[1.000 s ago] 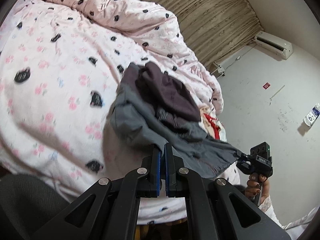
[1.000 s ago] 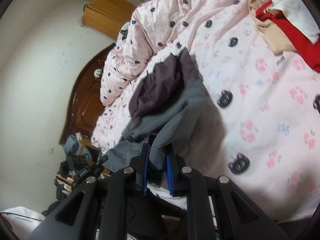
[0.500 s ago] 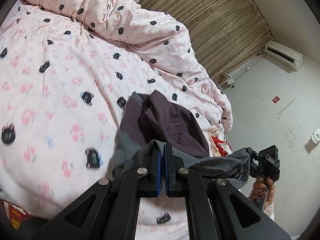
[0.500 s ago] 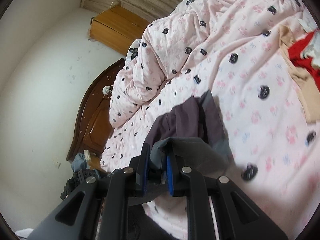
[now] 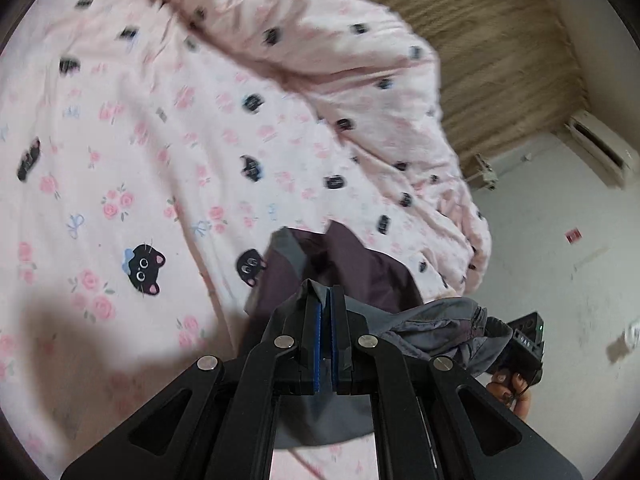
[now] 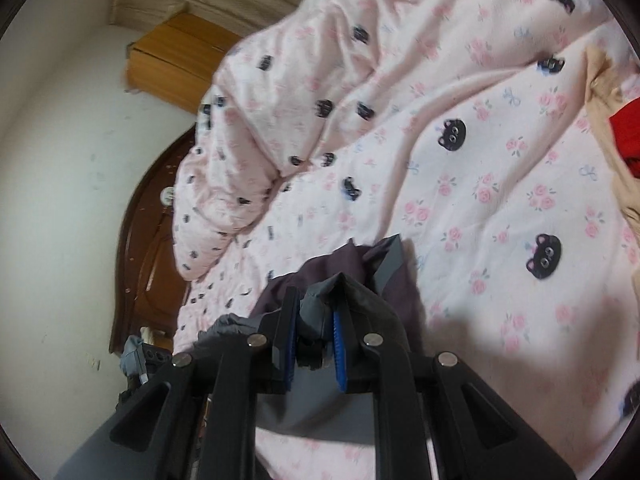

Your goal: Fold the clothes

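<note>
Left gripper (image 5: 328, 300): jaws pressed together on a grey edge of the garment (image 5: 360, 268), pinched at the blue pads.

Right gripper (image 6: 316, 312): jaws clamped on a bunched grey fold of the same garment (image 6: 344, 268), cloth wadded between the blue pads; it also shows in the left wrist view at 4 o'clock (image 5: 524, 336), held in a hand (image 5: 514, 392), with a grey roll of fabric running to it.

Garment: grey outer cloth with a dark purple-brown inner face. It starts at both grippers' tips and spreads away toward 12 o'clock in each wrist view, the far part lying on the bed (image 5: 120, 160); the near edge is strung between the two grippers, a grey panel hanging below them.

Bed: pink sheet printed with black cat faces and roses, beyond the garment on all sides.

Duvet (image 5: 320, 40): same print, heaped at 12 to 1 o'clock in the left wrist view.

Other clothes (image 6: 624, 136): red and tan pieces at 3 o'clock in the right wrist view, well apart from the garment.

Headboard (image 6: 144, 248): dark wood, at 9 o'clock in the right wrist view.
</note>
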Motion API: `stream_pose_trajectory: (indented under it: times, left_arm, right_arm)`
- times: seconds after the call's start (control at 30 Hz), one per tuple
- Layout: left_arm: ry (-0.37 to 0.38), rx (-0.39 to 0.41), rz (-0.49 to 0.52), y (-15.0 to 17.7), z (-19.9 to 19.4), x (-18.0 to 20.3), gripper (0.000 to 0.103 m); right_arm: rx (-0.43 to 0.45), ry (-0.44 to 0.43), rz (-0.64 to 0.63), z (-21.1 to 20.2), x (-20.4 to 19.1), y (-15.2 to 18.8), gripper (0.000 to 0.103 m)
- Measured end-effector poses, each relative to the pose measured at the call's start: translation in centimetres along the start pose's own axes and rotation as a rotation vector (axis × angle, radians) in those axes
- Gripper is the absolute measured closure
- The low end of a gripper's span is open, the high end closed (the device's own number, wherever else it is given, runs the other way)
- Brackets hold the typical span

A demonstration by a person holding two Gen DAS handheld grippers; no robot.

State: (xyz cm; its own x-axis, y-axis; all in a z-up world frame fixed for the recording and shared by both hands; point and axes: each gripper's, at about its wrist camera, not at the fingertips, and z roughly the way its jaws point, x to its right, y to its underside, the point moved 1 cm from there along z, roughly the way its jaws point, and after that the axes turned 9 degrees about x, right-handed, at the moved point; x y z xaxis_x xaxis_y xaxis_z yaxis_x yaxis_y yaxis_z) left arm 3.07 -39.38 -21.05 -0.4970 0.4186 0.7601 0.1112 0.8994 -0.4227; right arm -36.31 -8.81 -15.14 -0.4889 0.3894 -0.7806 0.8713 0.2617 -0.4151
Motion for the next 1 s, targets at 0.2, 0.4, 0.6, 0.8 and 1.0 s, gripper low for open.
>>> stream_pose_trajectory:
  times: [0.2, 0.4, 0.6, 0.8, 1.0]
  left_arm:
    - [-0.001, -0.028, -0.144, -0.6, 2.8, -3.3, 0.098]
    - [0.044, 0.027, -0.237, -1.7, 1.0, -4.7, 0.085]
    - [-0.003, 0.122, -0.152, -3.8, -3.1, -3.5, 0.062]
    - [-0.015, 0.013, 0.115, -1.0, -2.3, 2.7, 0.062]
    - [-0.051, -0.030, 0.175, 0.3, 1.8, 3.8, 0.062]
  right_arm:
    - [-0.071, 0.125, 0.042, 5.3, 2.5, -0.7, 0.087]
    - [-0.104, 0.172, 0.027, 7.2, 3.4, -0.3, 0.087]
    - [-0.114, 0.195, -0.001, 7.9, 3.5, -0.2, 0.087]
    - [-0.109, 0.208, -0.016, 7.8, 2.9, -0.4, 0.087]
    - [-0.109, 0.245, -0.046, 7.7, 2.3, -0.6, 0.087]
